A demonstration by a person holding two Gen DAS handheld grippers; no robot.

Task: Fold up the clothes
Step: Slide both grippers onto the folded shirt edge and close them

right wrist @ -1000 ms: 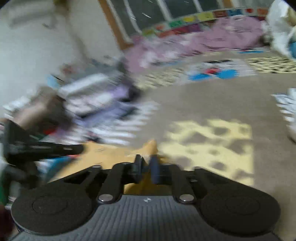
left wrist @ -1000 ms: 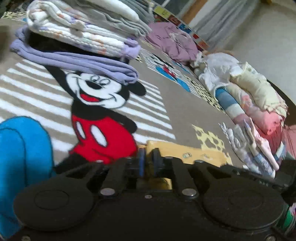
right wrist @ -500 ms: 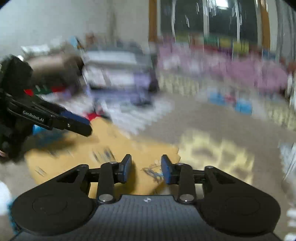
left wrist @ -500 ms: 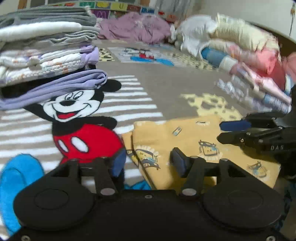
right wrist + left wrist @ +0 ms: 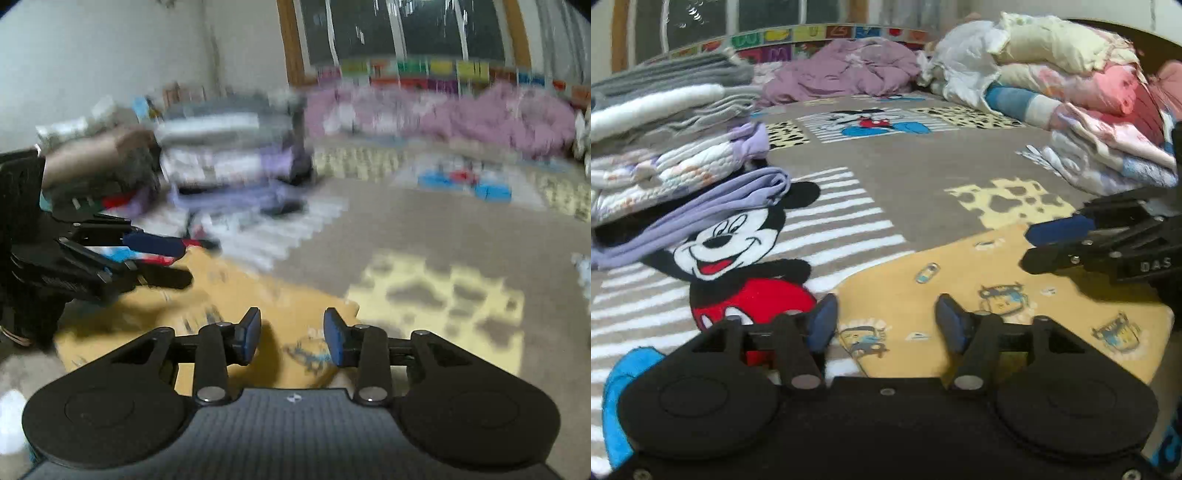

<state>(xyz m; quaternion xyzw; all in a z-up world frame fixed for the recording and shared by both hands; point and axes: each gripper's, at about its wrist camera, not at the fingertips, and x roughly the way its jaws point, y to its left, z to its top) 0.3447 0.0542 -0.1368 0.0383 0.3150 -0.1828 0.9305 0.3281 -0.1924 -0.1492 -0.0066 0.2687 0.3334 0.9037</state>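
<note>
A yellow printed garment [image 5: 993, 291] lies flat on the cartoon rug, folded into a rough rectangle. My left gripper [image 5: 886, 321] is open just above its near left corner, nothing between the blue pads. My right gripper [image 5: 1056, 240] shows at the right edge of the left wrist view, hovering over the garment's far right side. In the blurred right wrist view my right gripper [image 5: 291, 334] is open above the yellow garment [image 5: 236, 295], and my left gripper [image 5: 155, 258] reaches in from the left.
A tall stack of folded clothes [image 5: 672, 147] stands at the left on the rug [image 5: 894, 173]. A purple heap [image 5: 846, 70] lies at the back. Piled unfolded clothes [image 5: 1071, 96] fill the right side. A wall and window [image 5: 399, 29] are behind.
Both grippers have let go of the yellow garment and opened. The garment now lies flat on the rug, and both grippers have lifted back a little.
</note>
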